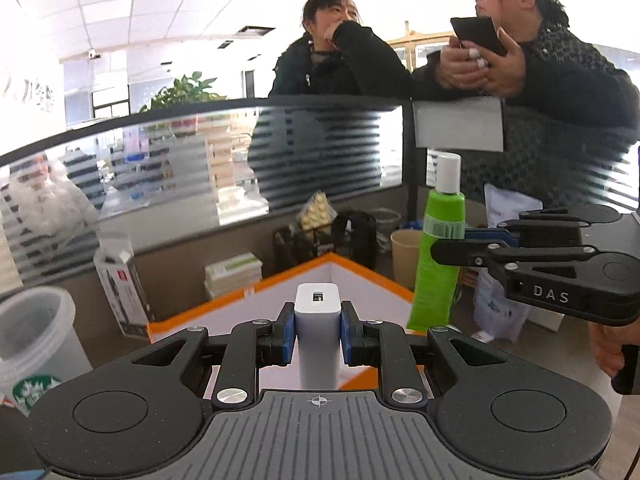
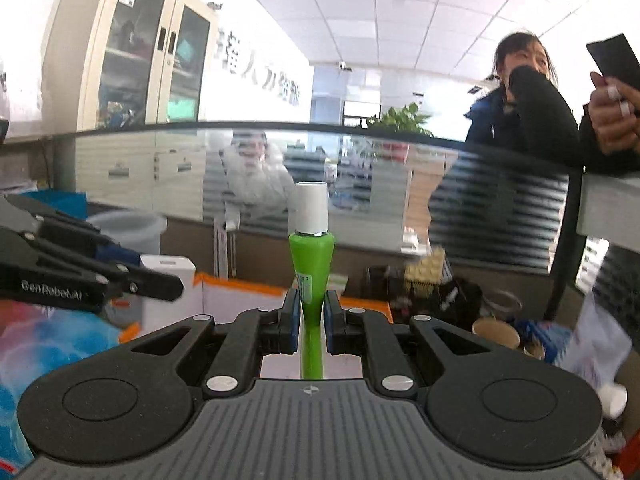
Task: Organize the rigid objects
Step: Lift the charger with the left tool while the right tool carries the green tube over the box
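My left gripper (image 1: 317, 336) is shut on a white power bank (image 1: 317, 332), held upright above an orange-rimmed white box (image 1: 360, 270). My right gripper (image 2: 312, 322) is shut on a green tube with a white cap (image 2: 311, 280), held upright with the cap up. In the left wrist view the tube (image 1: 438, 256) and the right gripper (image 1: 452, 246) stand to the right, over the box's right edge. In the right wrist view the power bank (image 2: 170, 288) and the left gripper (image 2: 160, 280) are at the left, and the box (image 2: 240, 294) lies behind the tube.
A plastic Starbucks cup (image 1: 34, 344) stands at the left, a tilted carton (image 1: 120, 284) beside it. Stacked books (image 1: 234, 274), a black mesh basket (image 1: 320, 236) and a paper cup (image 1: 404, 252) sit behind the box. A glass partition (image 1: 200, 168) has two people leaning on it.
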